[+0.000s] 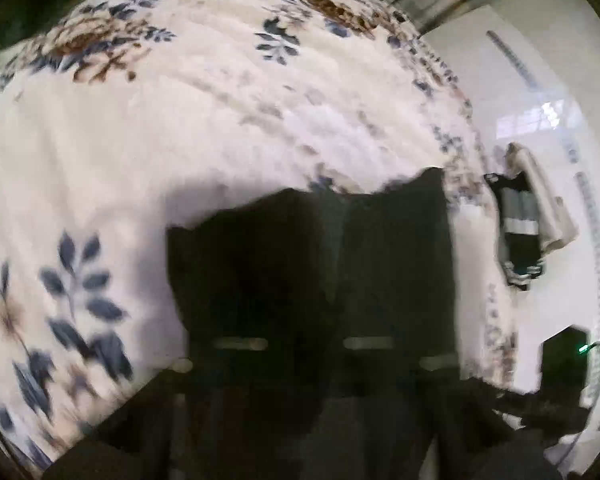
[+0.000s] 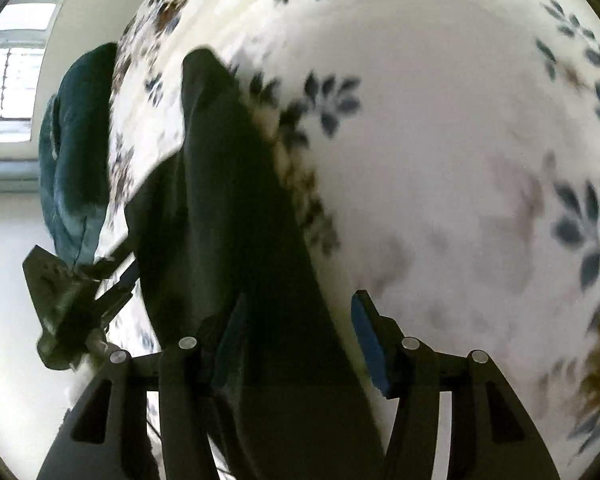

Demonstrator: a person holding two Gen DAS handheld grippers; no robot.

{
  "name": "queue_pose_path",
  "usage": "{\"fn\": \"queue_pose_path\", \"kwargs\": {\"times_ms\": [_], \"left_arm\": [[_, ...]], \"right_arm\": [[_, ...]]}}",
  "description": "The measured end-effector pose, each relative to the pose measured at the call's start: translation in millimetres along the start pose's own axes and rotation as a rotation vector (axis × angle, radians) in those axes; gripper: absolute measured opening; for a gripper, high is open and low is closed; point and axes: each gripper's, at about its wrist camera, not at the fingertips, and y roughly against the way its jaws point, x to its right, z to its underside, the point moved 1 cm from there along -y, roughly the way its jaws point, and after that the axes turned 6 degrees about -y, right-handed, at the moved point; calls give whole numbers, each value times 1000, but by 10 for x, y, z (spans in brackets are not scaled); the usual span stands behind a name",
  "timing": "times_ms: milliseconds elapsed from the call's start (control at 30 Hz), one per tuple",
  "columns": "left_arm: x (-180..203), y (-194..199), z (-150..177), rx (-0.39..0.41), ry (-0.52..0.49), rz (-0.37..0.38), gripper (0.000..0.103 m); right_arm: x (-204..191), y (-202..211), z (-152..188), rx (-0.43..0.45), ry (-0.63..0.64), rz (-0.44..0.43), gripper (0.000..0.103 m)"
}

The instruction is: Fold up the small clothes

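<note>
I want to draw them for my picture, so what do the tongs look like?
The right tongs are black, with two fingers that have bright blue pads on the inside. Round silver bolts sit on the joints, and the black frame below has slot-shaped cutouts. The left tongs look like two dark, blocky fingers, too blurred for detail.

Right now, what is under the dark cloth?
The dark cloth lies on the flowery bedspread, white with blue and brown blossoms. It shows all around the cloth. The bit right beneath is covered, so anything hiding there cannot be seen.
</note>
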Motion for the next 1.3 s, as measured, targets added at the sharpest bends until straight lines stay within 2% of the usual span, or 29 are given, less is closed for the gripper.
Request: {"fn": "queue_pose_path", "kwargs": {"times_ms": [100,167,267,400,433,467,500,567,633,667,733,800,833,867,933,1000,1167,1200,1300], "left_arm": [[-229,217,19,92,35,21,5],[-460,245,61,93,91,32,5],[-661,203,78,85,160,65,5],[-648,192,58,97,160,80,5],[-650,179,56,97,162,80,5],[-644,155,47,96,169,84,6],[-660,132,42,92,179,91,6],[-691,105,37,82,187,97,6],[-689,114,29,66,187,129,10],[-670,143,20,61,185,140,14],[-649,245,56,63,186,186,50],[-618,411,164,76,184,237,65],[-595,528,266,80,180,261,65],[-569,646,396,79,174,278,65],[-536,823,662,62,164,270,65],[-511,1004,1038,39,171,267,66],[-398,1336,2168,-69,178,154,69],[-374,1382,2478,-101,208,150,71],[-341,1395,3097,-176,283,134,72]], "right_arm": [[38,-58,-70,1,-18,0,57],[53,-79,-71,-5,-24,-3,57],[18,-259,118,-41,-32,-17,57],[51,-498,418,-138,-27,-69,56],[68,-541,491,-149,-16,-66,41],[88,-565,545,-152,-3,-55,17],[111,-566,586,-125,16,-26,16],[177,-561,593,-96,13,33,5],[223,-558,565,-103,-16,54,5],[198,-559,553,-112,-19,52,5],[192,-506,579,-152,-27,14,6],[172,-440,659,-185,-14,2,11],[178,-412,707,-195,-3,6,26],[196,-369,788,-208,2,7,47],[250,-306,989,-235,7,-1,57],[372,-261,1247,-277,4,9,57],[780,-209,1954,-387,-32,37,58],[844,-204,2077,-403,-30,48,58],[1054,-223,2493,-459,-23,62,58]]}}
